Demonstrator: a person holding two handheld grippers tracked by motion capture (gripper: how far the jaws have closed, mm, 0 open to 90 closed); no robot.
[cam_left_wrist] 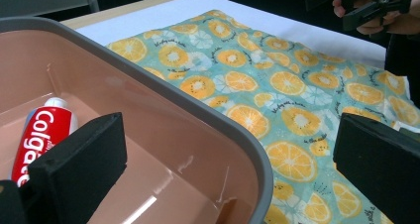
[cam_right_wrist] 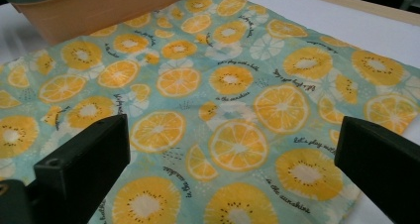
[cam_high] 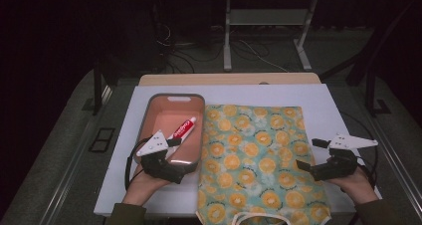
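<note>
Nearest, left gripper at the near rim of the pink bin, jaws wide, holding nothing; right gripper wide too, empty — over the right edge of the orange-print bag; farther in the bin, a toothpaste tube — lying flat.

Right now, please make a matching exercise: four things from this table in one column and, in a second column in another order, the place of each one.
Things:
1. toothpaste tube
2. pink tub
3. orange-print cloth bag
4. right tool

Places:
A. lies flat on the white sheet, to the right of the tub
B. lies inside the tub
C. above the right edge of the bag, jaws open
D. stands on the white sheet, to the left of the bag

Pairs: 1-B, 2-D, 3-A, 4-C
</note>
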